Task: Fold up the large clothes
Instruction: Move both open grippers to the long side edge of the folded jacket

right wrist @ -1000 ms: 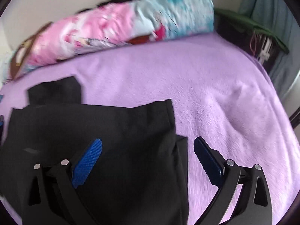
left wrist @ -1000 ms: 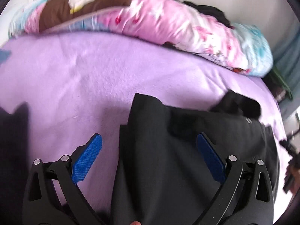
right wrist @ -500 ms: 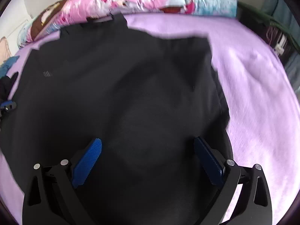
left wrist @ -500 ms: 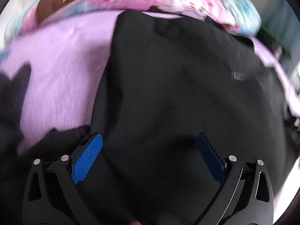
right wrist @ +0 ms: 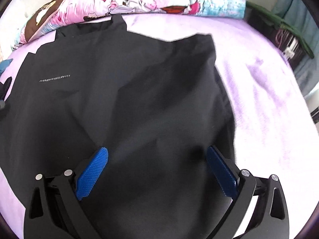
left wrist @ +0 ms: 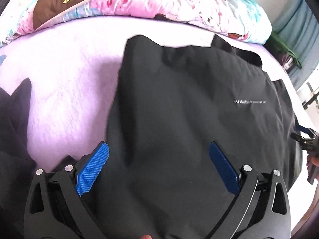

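Garment (left wrist: pixel 189 109) lies spread on bed (left wrist: pixel 65 75). Rolled quilt (left wrist: pixel 159 2) behind it along far edge. Second garment (left wrist: pixel 12 123) on bed, left of first.

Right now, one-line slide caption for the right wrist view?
Open right gripper over a black garment spread on the purple bedsheet.

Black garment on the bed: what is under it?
The black garment lies spread on the purple blanket, which shows around its edges. Whatever else sits beneath its middle is covered and cannot be seen.
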{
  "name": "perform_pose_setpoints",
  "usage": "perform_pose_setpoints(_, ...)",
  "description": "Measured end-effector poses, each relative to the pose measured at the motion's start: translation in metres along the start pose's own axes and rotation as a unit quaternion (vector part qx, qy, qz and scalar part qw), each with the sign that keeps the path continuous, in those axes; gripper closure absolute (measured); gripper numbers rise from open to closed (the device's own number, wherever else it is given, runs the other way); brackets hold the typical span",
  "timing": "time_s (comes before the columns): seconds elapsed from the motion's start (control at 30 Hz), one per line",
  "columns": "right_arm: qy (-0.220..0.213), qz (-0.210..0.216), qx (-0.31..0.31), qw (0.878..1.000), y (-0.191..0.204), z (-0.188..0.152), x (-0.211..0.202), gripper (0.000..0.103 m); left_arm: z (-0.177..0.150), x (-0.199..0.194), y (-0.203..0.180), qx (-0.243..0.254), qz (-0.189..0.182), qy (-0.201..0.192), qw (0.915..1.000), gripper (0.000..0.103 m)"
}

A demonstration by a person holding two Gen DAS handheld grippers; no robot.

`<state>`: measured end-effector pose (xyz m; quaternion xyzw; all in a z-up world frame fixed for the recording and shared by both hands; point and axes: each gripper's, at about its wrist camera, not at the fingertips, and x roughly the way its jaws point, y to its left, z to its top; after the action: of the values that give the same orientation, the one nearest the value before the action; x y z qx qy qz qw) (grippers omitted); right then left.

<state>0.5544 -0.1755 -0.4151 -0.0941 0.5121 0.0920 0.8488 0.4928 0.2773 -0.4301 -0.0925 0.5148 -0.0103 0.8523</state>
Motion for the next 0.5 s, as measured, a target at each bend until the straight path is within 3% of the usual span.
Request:
perform_pose_setpoints(0.2,0.015,-0.036,-0.025,0.999,0.000,0.010,-0.021,0.006,0.006,0.003,0.021,0.004,0.012,0.021,0.9997,0.006)
perform_pose_setpoints(0.3,0.031,-0.051,-0.046,0.997,0.001,0.010,-0.024,0.006,0.003,0.004,0.040,-0.017,-0.016,0.045,0.9987,0.006)
perform_pose_setpoints(0.5,0.040,-0.055,0.004,0.998,-0.015,0.020,-0.030,0.006,0.002,0.018,0.059,-0.012,-0.051,0.089,0.9947,0.006)
